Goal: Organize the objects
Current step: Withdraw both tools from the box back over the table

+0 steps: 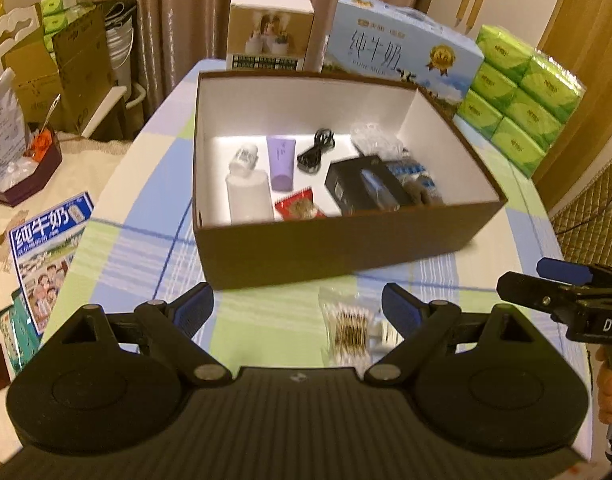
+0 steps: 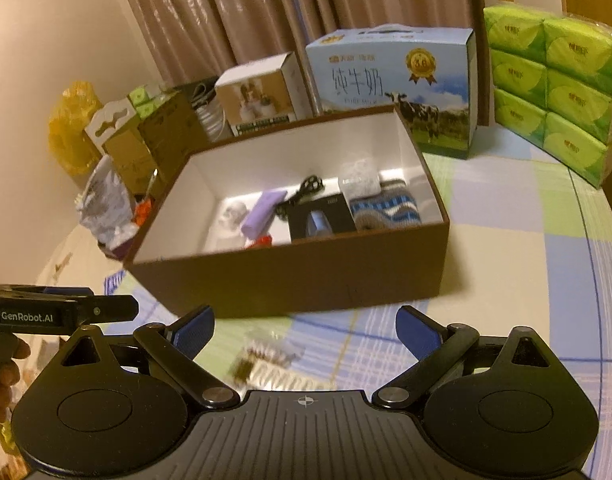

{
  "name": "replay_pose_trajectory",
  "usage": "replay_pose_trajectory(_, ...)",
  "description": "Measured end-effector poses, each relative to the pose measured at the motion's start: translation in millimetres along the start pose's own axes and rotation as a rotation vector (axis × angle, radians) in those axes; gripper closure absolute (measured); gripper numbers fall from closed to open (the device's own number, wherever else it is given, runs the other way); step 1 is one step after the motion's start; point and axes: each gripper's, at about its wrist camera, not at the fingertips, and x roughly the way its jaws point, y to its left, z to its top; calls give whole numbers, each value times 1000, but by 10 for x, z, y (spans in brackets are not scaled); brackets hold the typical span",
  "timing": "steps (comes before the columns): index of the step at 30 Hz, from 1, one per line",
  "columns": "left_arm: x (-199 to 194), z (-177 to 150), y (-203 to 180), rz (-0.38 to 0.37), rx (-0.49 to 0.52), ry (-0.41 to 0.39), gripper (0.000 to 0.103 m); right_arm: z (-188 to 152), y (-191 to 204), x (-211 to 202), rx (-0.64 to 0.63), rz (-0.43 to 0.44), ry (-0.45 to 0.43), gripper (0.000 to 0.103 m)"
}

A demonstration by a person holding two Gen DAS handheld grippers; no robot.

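A brown box (image 1: 306, 248) (image 2: 298, 276) with a white inside stands on the checked tablecloth. It holds a white bottle (image 1: 248, 196), a purple tube (image 1: 282, 162) (image 2: 262, 214), a black cable (image 1: 316, 152), a red notepad (image 1: 298, 208), a black box (image 1: 362, 188) (image 2: 320, 218), a clear packet (image 1: 376, 140) and a blue striped cloth (image 1: 416, 178) (image 2: 386, 210). A clear bag of cotton swabs (image 1: 352, 328) (image 2: 266, 364) lies on the cloth before the box, between the fingers of my open left gripper (image 1: 298, 308). My right gripper (image 2: 306, 330) is open above the same bag, holding nothing.
Behind the box stand a milk carton (image 1: 402, 56) (image 2: 394, 80), a small photo-printed box (image 1: 270, 32) (image 2: 258, 96) and stacked green tissue packs (image 1: 518, 92) (image 2: 562, 88). To the left are a milk leaflet (image 1: 46, 248), a dark tray with bags (image 1: 22, 168) and cardboard boxes (image 1: 58, 68).
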Motion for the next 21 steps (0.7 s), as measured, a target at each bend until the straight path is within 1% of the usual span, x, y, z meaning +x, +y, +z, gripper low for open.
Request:
replay_pose_trajectory(3, 22, -132, -33, 13, 2, 25, 14, -116, 12, -7, -5, -3, 20, 8)
replay_pose_trajectory(8, 24, -317, -53, 10, 0, 60, 14, -286, 32, -26, -11, -8, 48, 8)
replay_pose_trajectory(12, 16, -421, -64, 14, -2, 74, 14, -422, 64, -28, -31, -23, 72, 8)
replay_pose_trajectory(16, 27, -516, -86, 19, -1, 89, 14, -548, 77, -15, -37, -20, 99, 8)
replay_pose_trajectory(21, 63, -606, -102, 22, -2, 108, 14, -652, 107, 20, -64, -27, 118, 8)
